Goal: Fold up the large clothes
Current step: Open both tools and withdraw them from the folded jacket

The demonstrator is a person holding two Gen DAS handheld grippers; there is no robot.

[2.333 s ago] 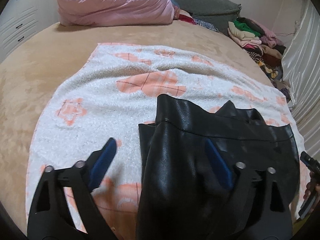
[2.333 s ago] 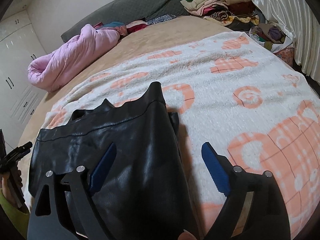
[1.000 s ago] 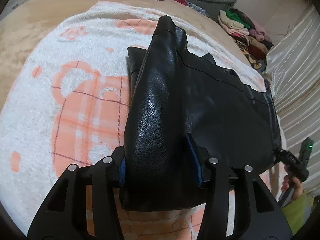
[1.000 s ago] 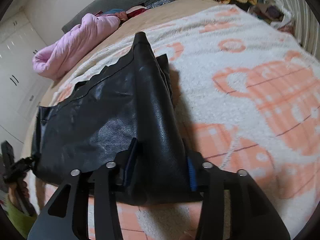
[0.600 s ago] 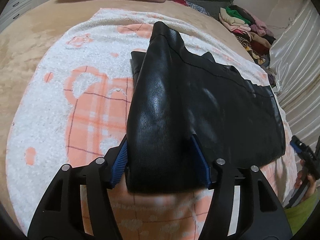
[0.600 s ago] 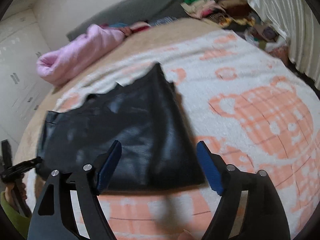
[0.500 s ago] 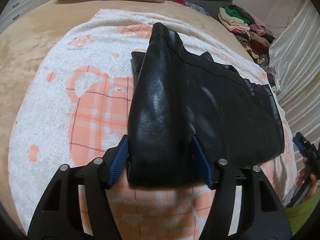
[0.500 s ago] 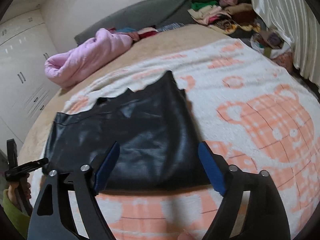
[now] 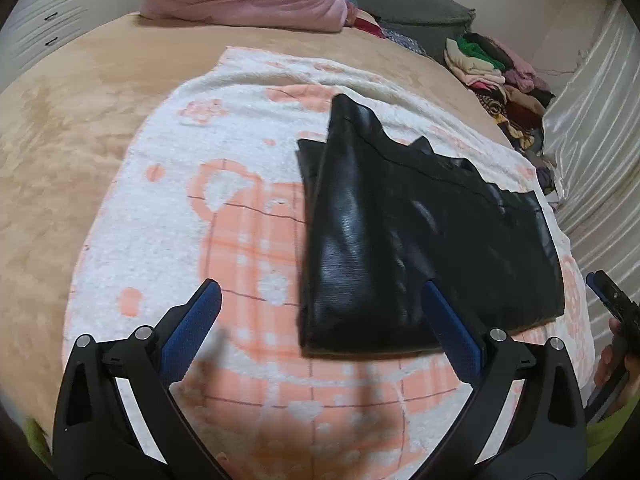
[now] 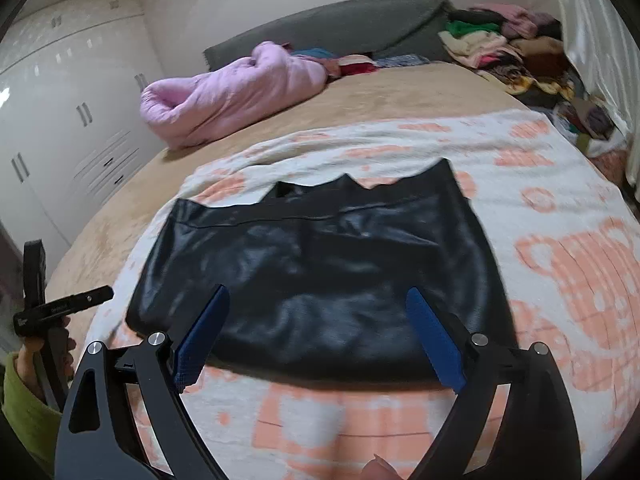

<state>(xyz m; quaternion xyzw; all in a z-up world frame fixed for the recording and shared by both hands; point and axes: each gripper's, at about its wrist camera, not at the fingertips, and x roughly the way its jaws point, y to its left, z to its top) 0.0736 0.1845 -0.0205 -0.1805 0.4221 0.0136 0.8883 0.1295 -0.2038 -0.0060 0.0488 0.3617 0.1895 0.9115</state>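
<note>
A folded black leather garment (image 10: 320, 276) lies flat on the white-and-orange blanket (image 10: 560, 216); left tongs (image 9: 320, 332) and right tongs (image 10: 320, 336) both gape apart, holding nothing.

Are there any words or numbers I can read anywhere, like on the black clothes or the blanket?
No words or numbers can be read.
Black leather garment: no label shows.
Blanket: only orange pictures, no letters.
Left tool, seen from the right wrist: a small pale mark on its side, too small and blurred to read.
</note>
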